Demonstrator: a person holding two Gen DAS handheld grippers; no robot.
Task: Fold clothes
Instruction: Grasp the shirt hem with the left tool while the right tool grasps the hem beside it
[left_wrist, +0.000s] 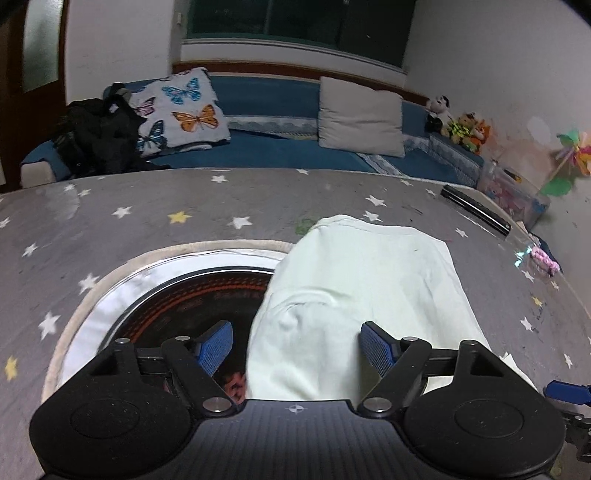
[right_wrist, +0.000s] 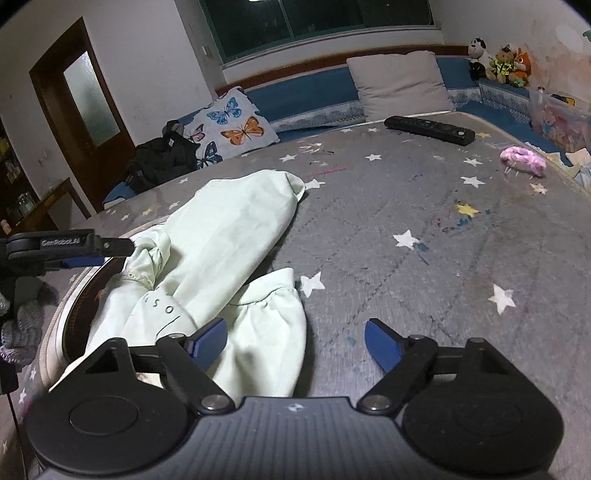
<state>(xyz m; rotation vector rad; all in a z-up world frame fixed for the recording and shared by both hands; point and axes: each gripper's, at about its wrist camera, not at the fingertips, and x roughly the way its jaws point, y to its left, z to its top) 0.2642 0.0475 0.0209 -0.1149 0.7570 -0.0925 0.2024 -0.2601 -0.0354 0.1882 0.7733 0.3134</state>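
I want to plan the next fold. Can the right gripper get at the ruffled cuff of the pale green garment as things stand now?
Probably yes. The right gripper has open jaws and the ruffled cuff lies just at its left jaw on the tablecloth, nothing covering it.

One pale green cloth garment (right_wrist: 221, 251), two cushions, butterfly-printed (right_wrist: 232, 127) and plain grey (right_wrist: 400, 85), one black remote control (right_wrist: 428, 130), three plush toys (right_wrist: 498, 61), one pink scrunchie (right_wrist: 522, 160).

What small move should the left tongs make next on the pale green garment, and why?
Probably close the left tongs on the bunched fold of the pale green garment. The fold already sits between the open blue pads, which do not press it, and the right tongs are open beside the gathered cuff.
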